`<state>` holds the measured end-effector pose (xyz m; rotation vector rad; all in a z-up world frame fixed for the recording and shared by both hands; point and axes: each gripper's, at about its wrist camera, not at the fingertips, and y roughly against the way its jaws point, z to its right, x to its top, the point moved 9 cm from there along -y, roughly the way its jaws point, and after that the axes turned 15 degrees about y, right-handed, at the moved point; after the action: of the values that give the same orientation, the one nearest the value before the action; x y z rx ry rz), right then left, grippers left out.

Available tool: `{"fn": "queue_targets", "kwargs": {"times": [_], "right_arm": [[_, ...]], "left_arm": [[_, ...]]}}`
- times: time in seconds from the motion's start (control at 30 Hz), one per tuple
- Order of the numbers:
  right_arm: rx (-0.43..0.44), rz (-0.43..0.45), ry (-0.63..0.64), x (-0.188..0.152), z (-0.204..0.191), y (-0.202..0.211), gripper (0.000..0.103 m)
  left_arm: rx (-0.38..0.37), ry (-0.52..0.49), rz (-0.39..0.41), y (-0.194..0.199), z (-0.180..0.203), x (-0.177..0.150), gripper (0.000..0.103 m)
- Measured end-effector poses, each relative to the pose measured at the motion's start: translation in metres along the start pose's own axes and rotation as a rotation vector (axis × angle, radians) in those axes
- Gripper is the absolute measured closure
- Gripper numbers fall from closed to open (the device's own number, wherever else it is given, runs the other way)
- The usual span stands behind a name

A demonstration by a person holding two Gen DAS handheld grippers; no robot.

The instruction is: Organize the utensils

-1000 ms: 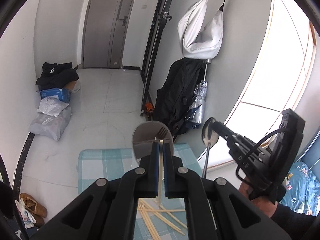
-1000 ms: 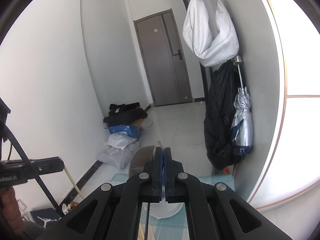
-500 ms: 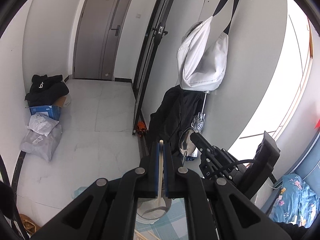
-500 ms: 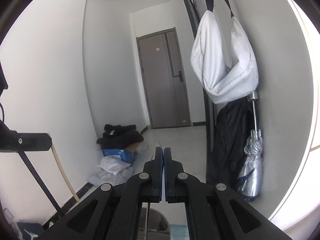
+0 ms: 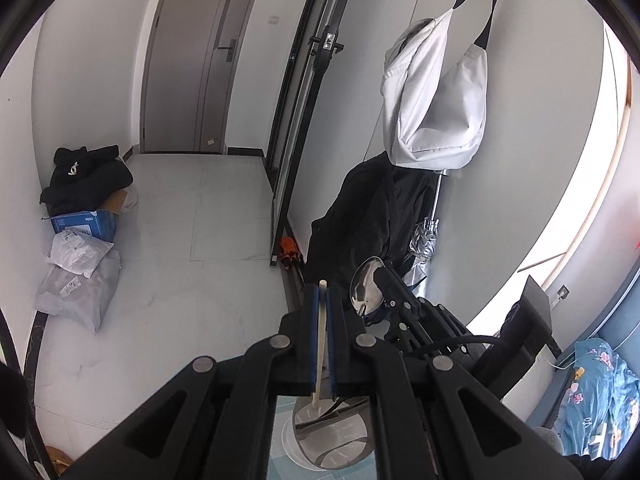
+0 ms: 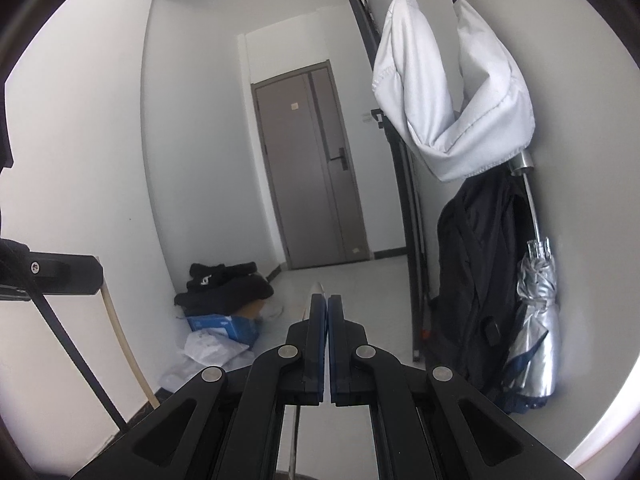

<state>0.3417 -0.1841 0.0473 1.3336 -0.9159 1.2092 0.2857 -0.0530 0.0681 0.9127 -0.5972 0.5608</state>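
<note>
The room fills both views: a pale tiled floor (image 5: 180, 280) runs back to a grey door (image 6: 316, 168), and a white bag (image 5: 436, 96) hangs on the wall above a black jacket (image 6: 476, 280) and a folded silver umbrella (image 6: 536, 320). Against the opposite wall lie dark clothes on a blue box (image 5: 86, 226) and some white plastic parcels (image 5: 76, 280).

Low in the left wrist view, partly hidden by the gripper's frame, a grey utensil holder (image 5: 332, 432) stands on a table with a light blue checked cloth (image 5: 280, 464).

The left gripper (image 5: 321, 292) has its fingers pressed together on a pale chopstick (image 5: 319, 352), which stands nearly upright between the blue pads; its top pokes just above the fingertips and its lower end hangs over the holder's opening.

Just beside it, the right gripper (image 5: 382, 278) pinches a metal spoon (image 5: 364, 288), whose shiny bowl stands above the fingertips. In the right wrist view the same fingers (image 6: 316, 336) are closed with only the spoon's thin edge showing above them and its handle hanging below.
</note>
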Motion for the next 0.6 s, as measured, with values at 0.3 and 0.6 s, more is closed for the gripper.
{"fn": "queue_targets", "kwargs": {"times": [0.3, 0.6], "right_arm": [[-0.028, 0.025, 0.03, -0.013, -0.001, 0.002, 0.102], [-0.036, 0.039, 0.075, -0.018, -0.011, 0.017, 0.102]], "left_arm": [[-0.009, -0.008, -0.024, -0.012, -0.007, -0.005, 0.103], [-0.003, -0.015, -0.057, -0.02, -0.003, -0.016, 0.103]]}}
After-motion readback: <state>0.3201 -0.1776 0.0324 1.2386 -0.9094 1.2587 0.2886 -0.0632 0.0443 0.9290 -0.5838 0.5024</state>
